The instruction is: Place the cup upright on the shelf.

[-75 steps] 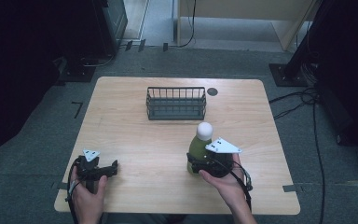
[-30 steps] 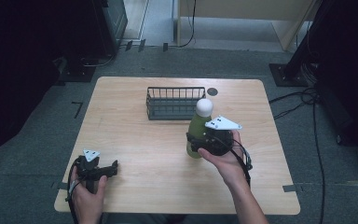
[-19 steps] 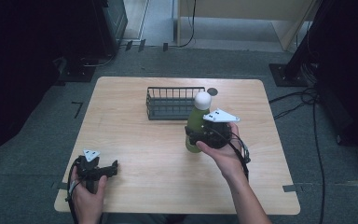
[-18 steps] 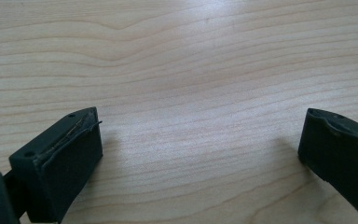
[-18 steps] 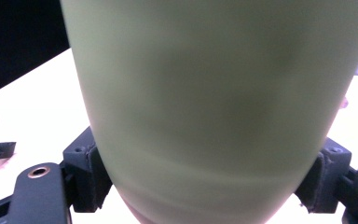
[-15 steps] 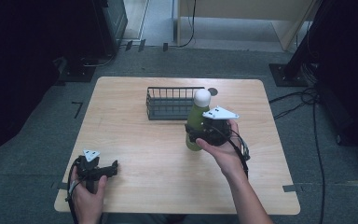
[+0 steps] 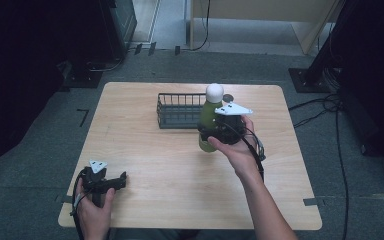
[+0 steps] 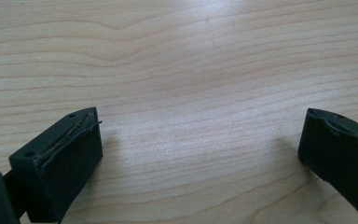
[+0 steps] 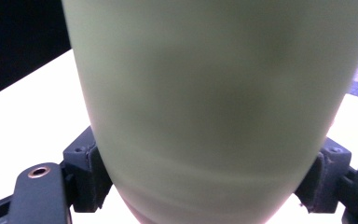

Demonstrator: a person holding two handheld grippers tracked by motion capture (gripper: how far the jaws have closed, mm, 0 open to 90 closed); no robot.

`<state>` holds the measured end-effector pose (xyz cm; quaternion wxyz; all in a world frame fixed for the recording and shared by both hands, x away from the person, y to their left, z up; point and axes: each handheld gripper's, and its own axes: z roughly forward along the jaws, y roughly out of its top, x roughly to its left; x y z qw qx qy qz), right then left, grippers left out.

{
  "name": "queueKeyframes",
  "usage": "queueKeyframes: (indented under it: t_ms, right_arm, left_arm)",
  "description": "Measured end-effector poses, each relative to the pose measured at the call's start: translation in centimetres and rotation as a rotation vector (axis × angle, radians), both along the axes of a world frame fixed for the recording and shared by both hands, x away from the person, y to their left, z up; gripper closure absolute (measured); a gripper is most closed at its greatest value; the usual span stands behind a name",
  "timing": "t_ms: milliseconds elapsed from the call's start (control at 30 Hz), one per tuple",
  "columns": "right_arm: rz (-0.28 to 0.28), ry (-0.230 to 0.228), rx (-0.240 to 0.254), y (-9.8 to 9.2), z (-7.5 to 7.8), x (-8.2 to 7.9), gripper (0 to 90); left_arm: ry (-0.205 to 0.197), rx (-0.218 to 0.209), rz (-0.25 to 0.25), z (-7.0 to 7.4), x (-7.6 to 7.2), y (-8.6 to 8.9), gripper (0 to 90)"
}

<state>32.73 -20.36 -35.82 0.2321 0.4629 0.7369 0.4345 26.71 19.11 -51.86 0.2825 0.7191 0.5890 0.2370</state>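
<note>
A pale green bottle [image 7: 208, 117] with a round white cap [image 7: 214, 91] hangs upright above the table, just in front of the wire basket [image 7: 180, 111]. My right gripper [image 7: 211, 134] is shut on its body. In the right gripper view the green bottle [image 9: 214, 102] stands between both black pads [image 9: 89, 175], which press on its sides. My left gripper [image 7: 121, 180] rests on the table near the front left corner, held by a hand. In the left gripper view its jaws stand wide apart over bare wood [image 8: 191, 93], with nothing between them.
The dark wire basket sits at the back middle of the wooden table [image 7: 145, 155]. A small dark round thing [image 7: 228, 97] lies behind the bottle near the back edge. Cables [image 7: 330, 105] run over the floor at the right.
My right gripper has carried the green bottle up and away from the person, toward the basket's right end. The left gripper has stayed where it was.
</note>
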Motion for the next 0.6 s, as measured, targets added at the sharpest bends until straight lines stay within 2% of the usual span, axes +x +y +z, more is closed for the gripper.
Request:
queueKeyframes:
  t_ms: [600]
  right_arm:
    - [-0.040, 0.006, 0.013, 0.0, 1.6, 3.5, 20.4]
  left_arm:
    - [0.000, 0.001, 0.000, 0.0, 0.0, 0.0, 0.0]
